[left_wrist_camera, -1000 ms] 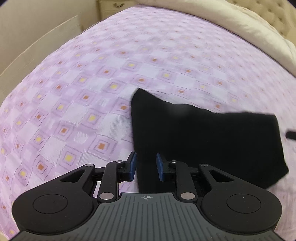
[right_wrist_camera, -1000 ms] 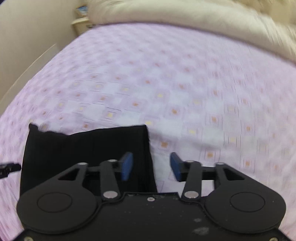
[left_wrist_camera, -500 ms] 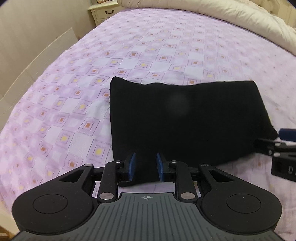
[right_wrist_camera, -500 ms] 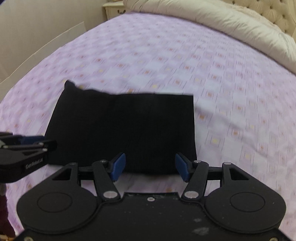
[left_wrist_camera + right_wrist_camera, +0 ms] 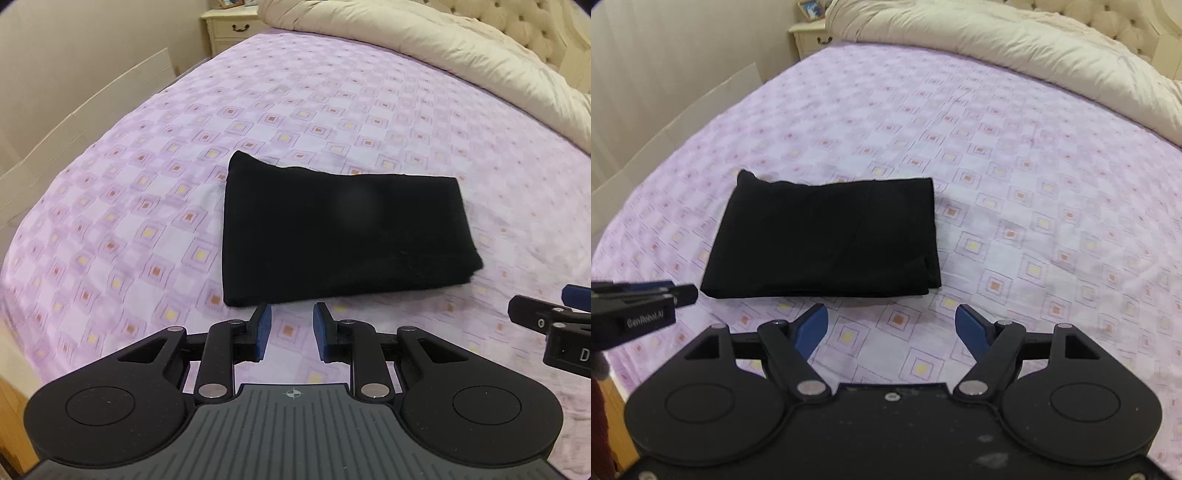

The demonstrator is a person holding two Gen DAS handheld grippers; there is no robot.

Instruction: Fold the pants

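The black pants (image 5: 343,232) lie folded into a flat rectangle on the purple patterned bedsheet (image 5: 147,184), also seen in the right wrist view as the pants (image 5: 827,236). My left gripper (image 5: 291,321) hovers just short of their near edge, open by a narrow gap with only sheet between its blue pads. My right gripper (image 5: 890,317) hangs in front of the near right corner, jaws opening wide, nothing between them. Each gripper shows at the edge of the other's view: the right gripper (image 5: 554,321), the left gripper (image 5: 646,295).
A cream duvet (image 5: 443,48) is bunched along the far side of the bed in front of a tufted headboard (image 5: 528,26). A cream nightstand (image 5: 232,26) stands at the far left. A pale board (image 5: 92,96) leans along the bed's left side.
Both grippers have drawn back and risen from the pants, which now lie whole ahead of the fingertips. The right jaws have spread wider. The left gap is unchanged.
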